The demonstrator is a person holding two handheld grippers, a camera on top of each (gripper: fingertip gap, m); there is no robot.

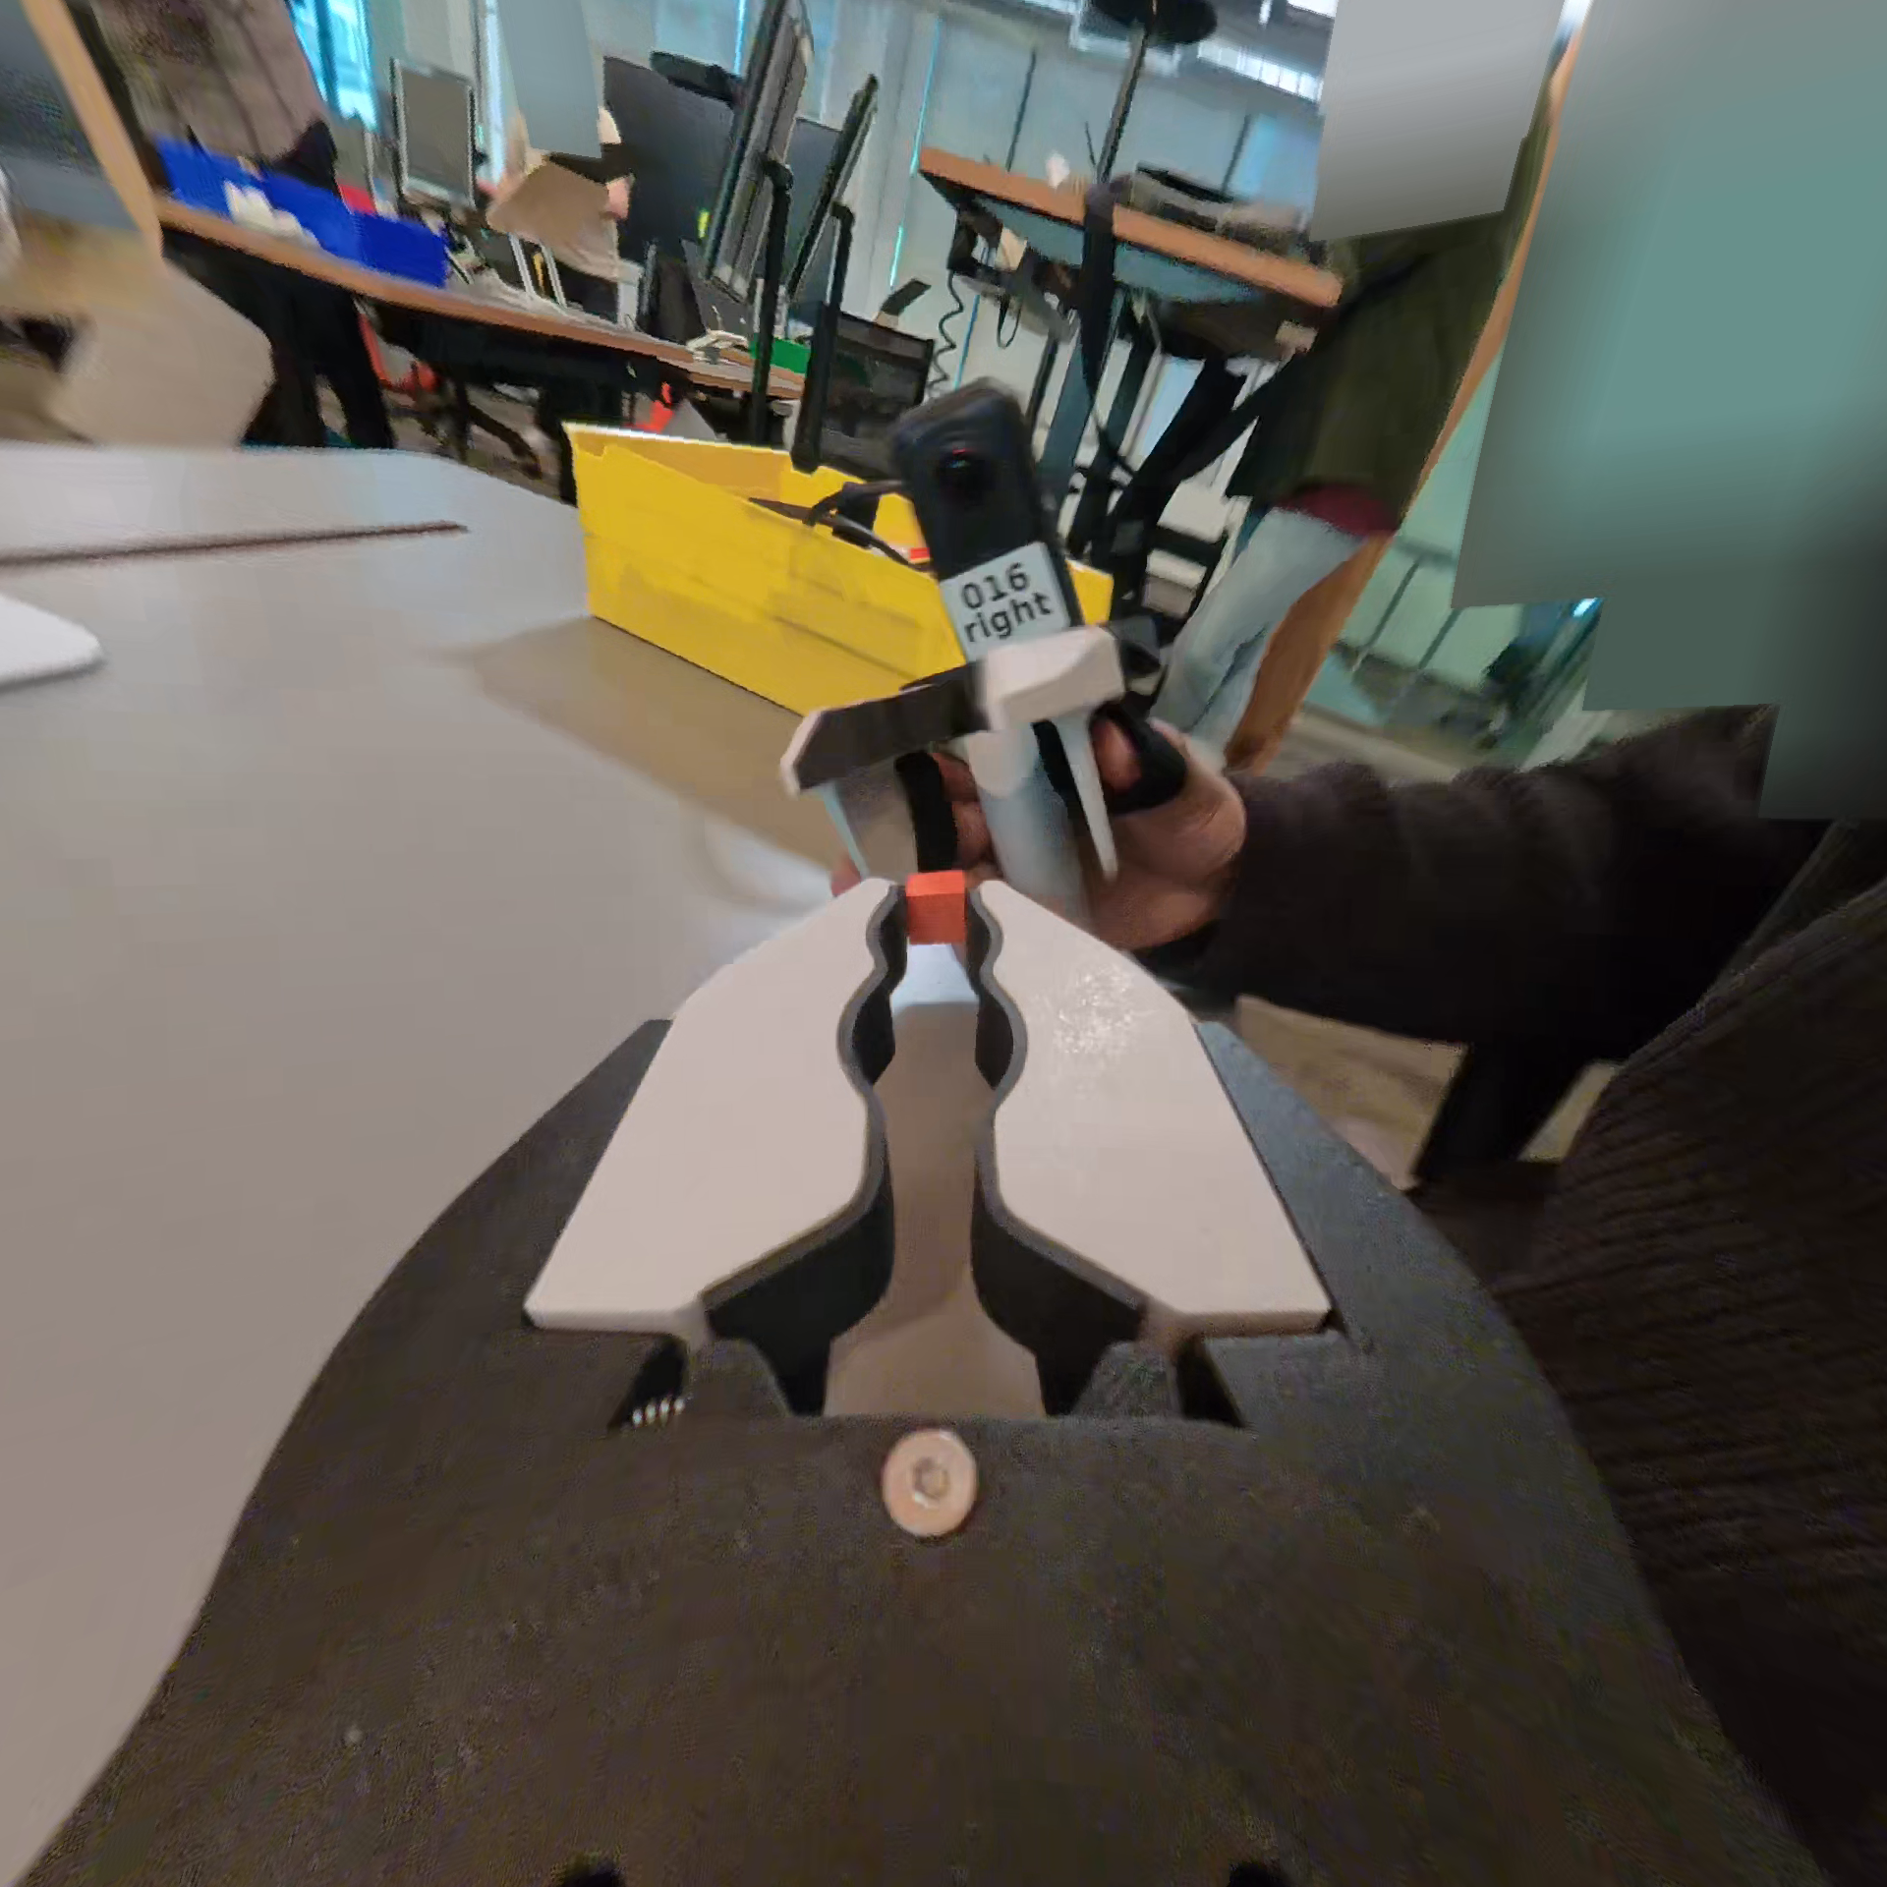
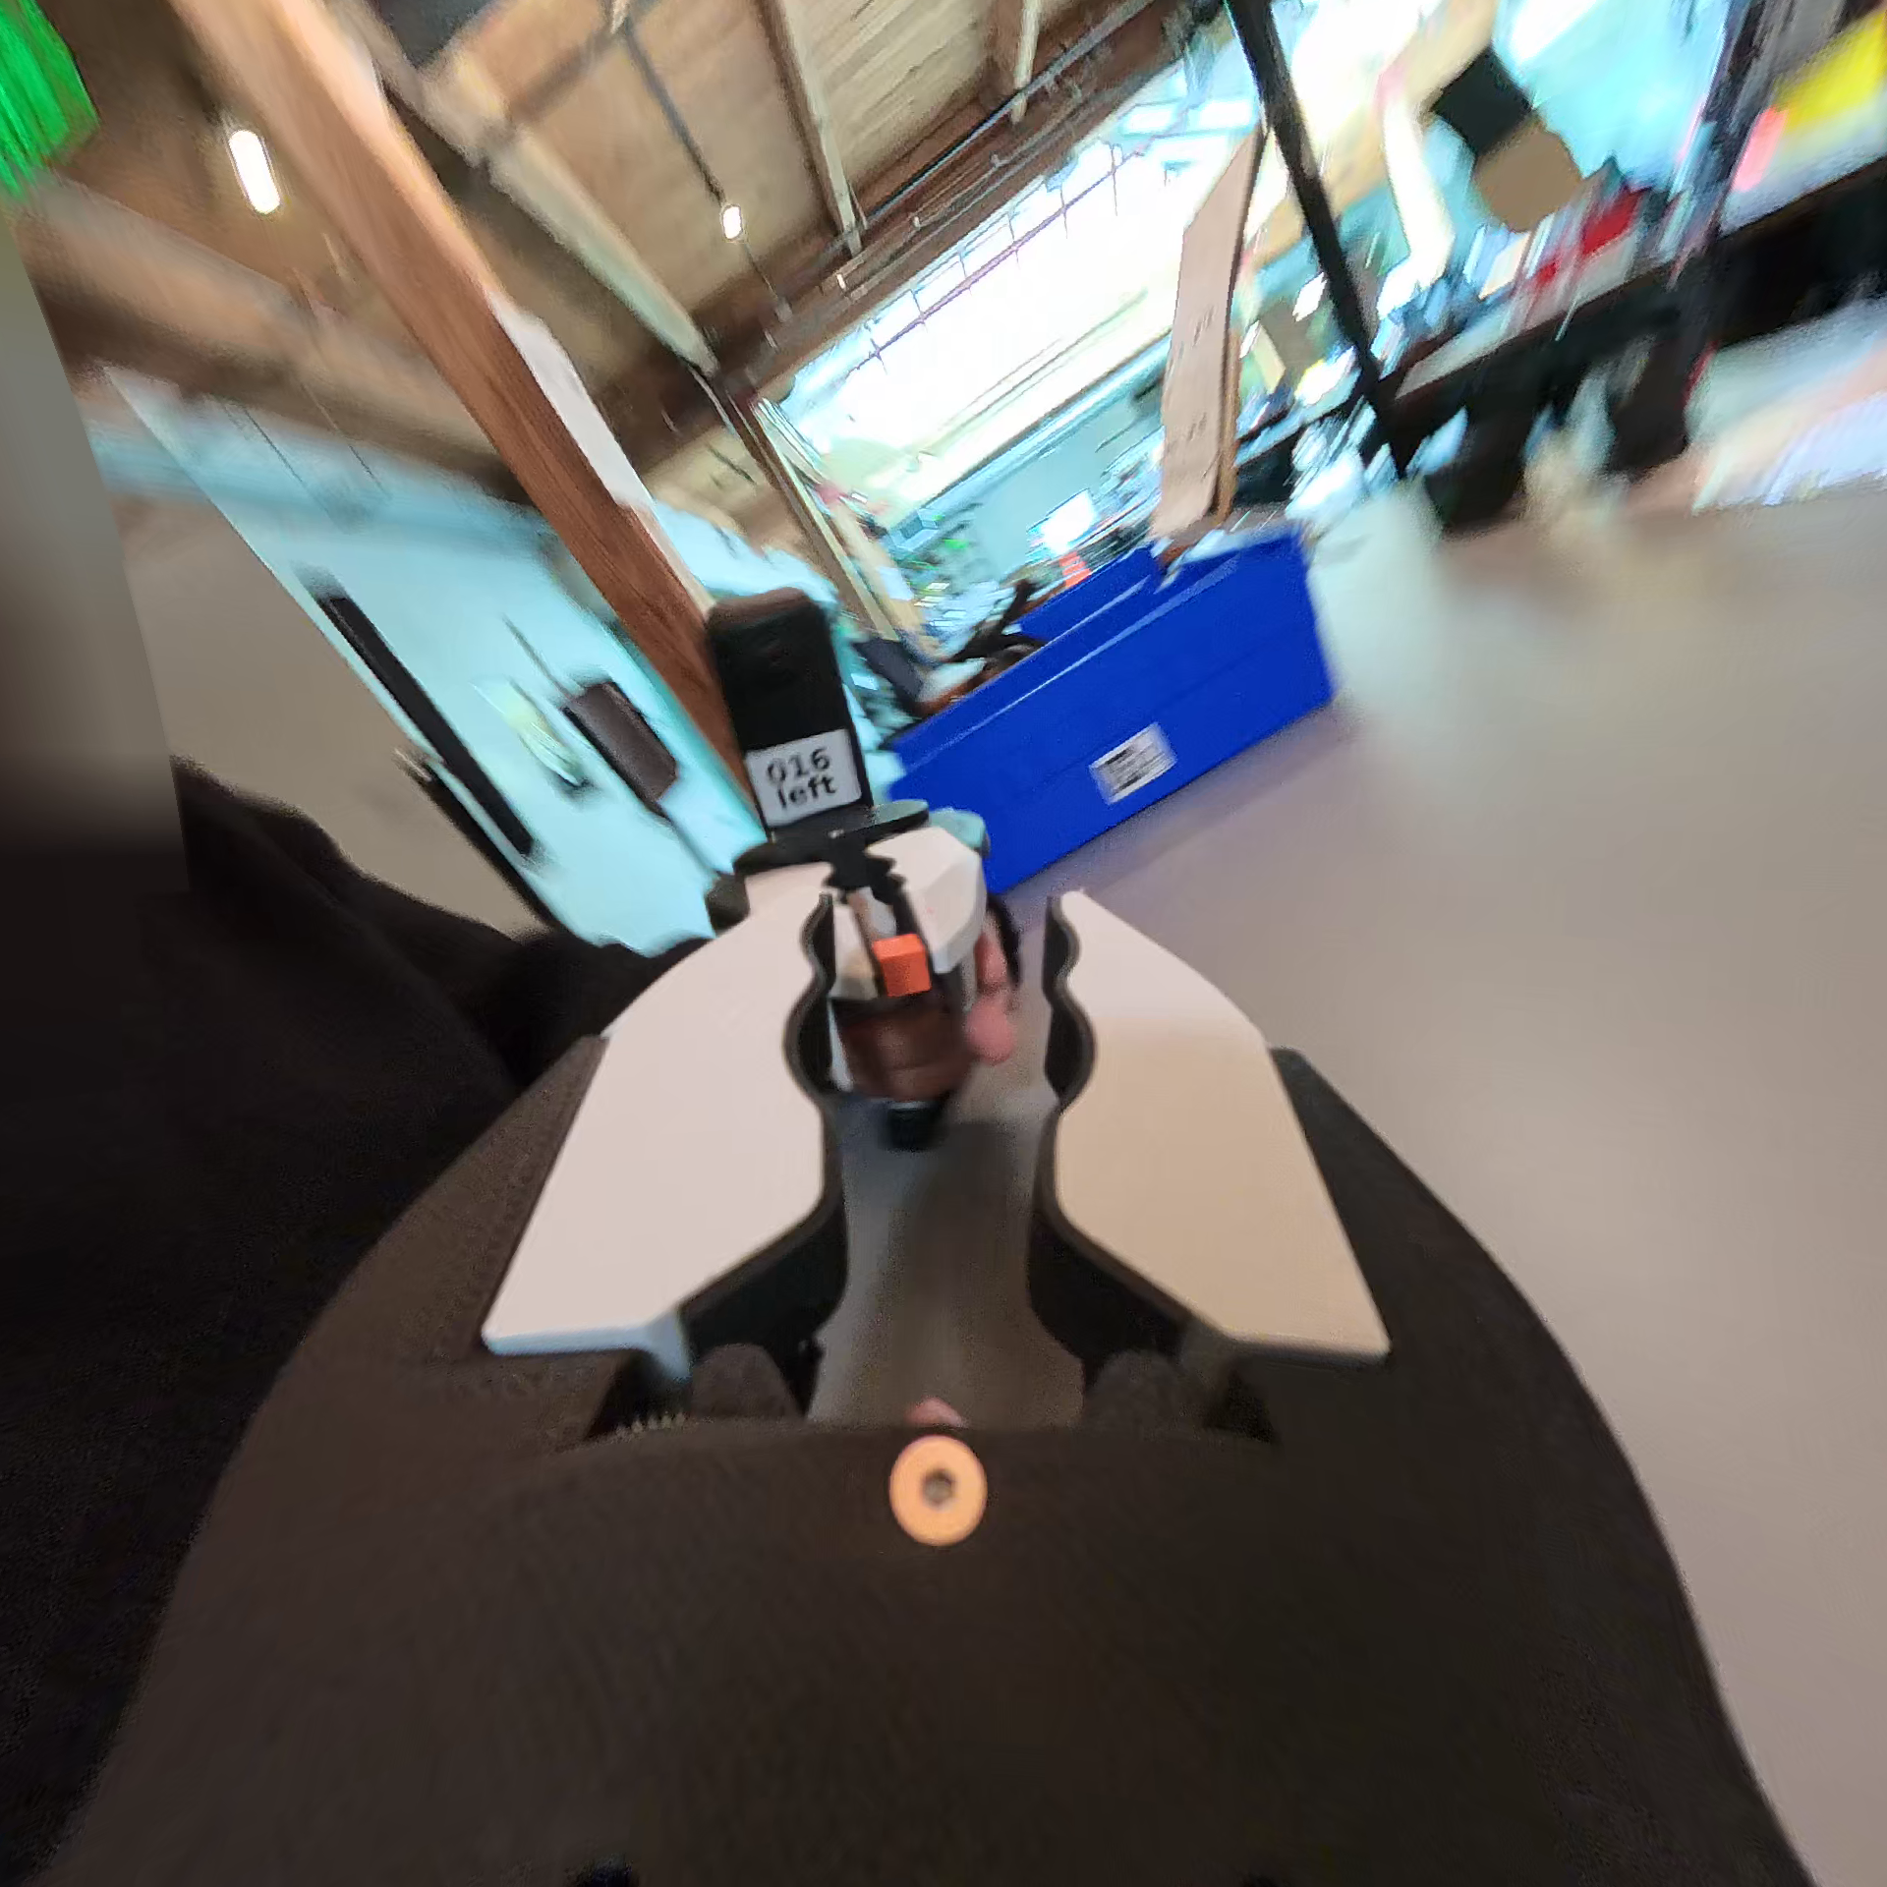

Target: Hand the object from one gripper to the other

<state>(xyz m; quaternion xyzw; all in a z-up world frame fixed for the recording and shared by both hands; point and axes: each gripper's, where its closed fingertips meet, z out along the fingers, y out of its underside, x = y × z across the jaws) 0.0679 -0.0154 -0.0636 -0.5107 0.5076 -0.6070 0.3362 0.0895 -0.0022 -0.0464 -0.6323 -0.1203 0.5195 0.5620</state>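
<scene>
A small orange cube [image 1: 935, 907] is pinched between the tips of my left gripper [image 1: 935, 899], held in the air above the grey table [image 1: 306, 817]. My right gripper [image 1: 980, 848] shows just beyond it in the left wrist view, held by a hand, pointing down toward the cube with its fingers apart. In the right wrist view my right gripper [image 2: 939, 924] is open and empty. The cube [image 2: 899, 965] shows there between its fingertips' line of sight, a short way ahead, gripped by the left gripper [image 2: 893, 955].
A yellow bin [image 1: 756, 582] stands on the table behind the grippers. A blue bin [image 2: 1113, 735] sits on the table further off. A dark sleeve [image 1: 1481, 899] reaches in from the right. Desks, monitors and people fill the background.
</scene>
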